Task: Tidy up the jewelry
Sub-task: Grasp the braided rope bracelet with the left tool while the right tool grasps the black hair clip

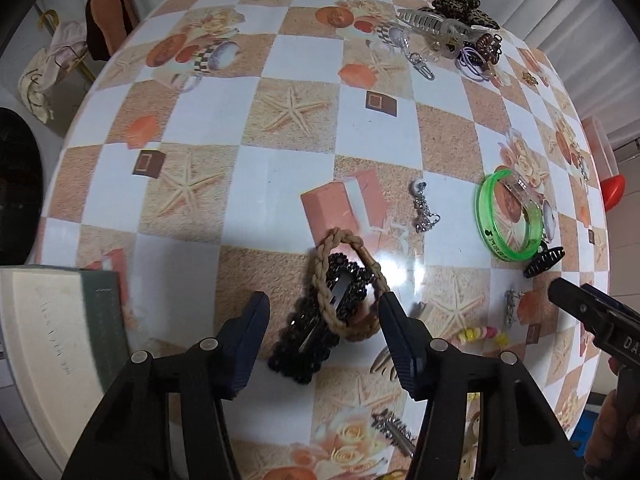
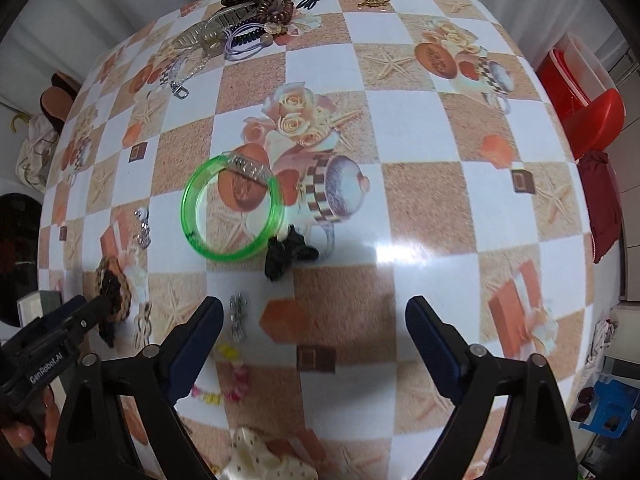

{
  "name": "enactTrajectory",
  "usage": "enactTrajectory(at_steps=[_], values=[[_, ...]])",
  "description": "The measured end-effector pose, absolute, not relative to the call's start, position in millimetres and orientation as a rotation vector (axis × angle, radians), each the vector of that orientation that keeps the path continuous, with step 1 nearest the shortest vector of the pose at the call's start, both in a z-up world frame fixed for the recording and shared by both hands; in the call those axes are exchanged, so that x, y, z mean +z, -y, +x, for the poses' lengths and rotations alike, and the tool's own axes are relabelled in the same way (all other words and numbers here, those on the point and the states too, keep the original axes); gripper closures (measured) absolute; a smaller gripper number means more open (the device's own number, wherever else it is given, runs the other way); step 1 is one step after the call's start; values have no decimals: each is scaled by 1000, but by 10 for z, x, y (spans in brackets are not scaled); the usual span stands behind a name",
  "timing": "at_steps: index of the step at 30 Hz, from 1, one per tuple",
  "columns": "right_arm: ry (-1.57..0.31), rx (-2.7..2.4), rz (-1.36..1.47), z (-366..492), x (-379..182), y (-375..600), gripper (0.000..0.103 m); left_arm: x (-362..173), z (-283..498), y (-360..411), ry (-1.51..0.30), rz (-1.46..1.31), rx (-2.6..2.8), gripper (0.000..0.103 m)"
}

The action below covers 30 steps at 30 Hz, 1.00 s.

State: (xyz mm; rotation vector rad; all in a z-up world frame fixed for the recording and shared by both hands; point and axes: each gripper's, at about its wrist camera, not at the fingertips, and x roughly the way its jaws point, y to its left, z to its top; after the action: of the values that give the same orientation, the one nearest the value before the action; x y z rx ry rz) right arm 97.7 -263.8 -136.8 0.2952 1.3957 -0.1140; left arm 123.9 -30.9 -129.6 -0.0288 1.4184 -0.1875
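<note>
Jewelry is lying scattered across the checkered tablecloth (image 1: 280,60). Beside the green bangle (image 1: 508,216), the left gripper (image 1: 324,312) is hovering with fingers apart around a black hair clip (image 1: 316,320) and braided band (image 1: 348,280), not pressing them. The right gripper (image 2: 314,316), fingers wide, is holding nothing near that bangle.

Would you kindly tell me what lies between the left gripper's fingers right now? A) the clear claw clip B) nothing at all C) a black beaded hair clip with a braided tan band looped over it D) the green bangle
C: in the left wrist view the black hair clip, with the braided band looped over it, lies between the open fingers of the left gripper, which do not press on it.
</note>
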Motion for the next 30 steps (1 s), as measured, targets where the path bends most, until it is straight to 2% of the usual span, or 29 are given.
enactTrajectory(at_steps=[4, 6, 9, 10, 11, 13, 15, 16, 17, 30], values=[[-1385, -109, 299, 1085, -1460, 2597, 16, -1341, 1270, 332, -1417, -36, -195, 40], [-1383, -107, 289, 1140, -1508, 2563, 22, -1375, 1284, 344, -1422, -40, -199, 52], [-1383, -97, 287, 1208, -1570, 2511, 29, -1375, 1295, 356, -1412, -35, -204, 53], [-1381, -97, 281, 1214, -1575, 2501, 34, -1373, 1297, 354, -1410, -36, -206, 61], [-1379, -105, 264, 1224, -1579, 2484, 36, -1370, 1305, 355, -1408, -37, -209, 62], [-1369, -117, 239, 1234, -1575, 2466, 45, -1356, 1315, 345, -1404, -47, -213, 63], [-1358, -125, 227, 1235, -1558, 2470, 68, -1333, 1305, 340, -1392, -49, -217, 68], [-1354, -125, 233, 1234, -1554, 2480, 68, -1311, 1309, 341, -1383, -50, -218, 85], [-1352, -123, 245, 1229, -1550, 2500, 68, -1301, 1313, 340, -1385, -57, -228, 88], [-1331, -88, 289, 1036, -1325, 2629, 68, -913, 1208, 330, -1305, -68, -274, 88]])
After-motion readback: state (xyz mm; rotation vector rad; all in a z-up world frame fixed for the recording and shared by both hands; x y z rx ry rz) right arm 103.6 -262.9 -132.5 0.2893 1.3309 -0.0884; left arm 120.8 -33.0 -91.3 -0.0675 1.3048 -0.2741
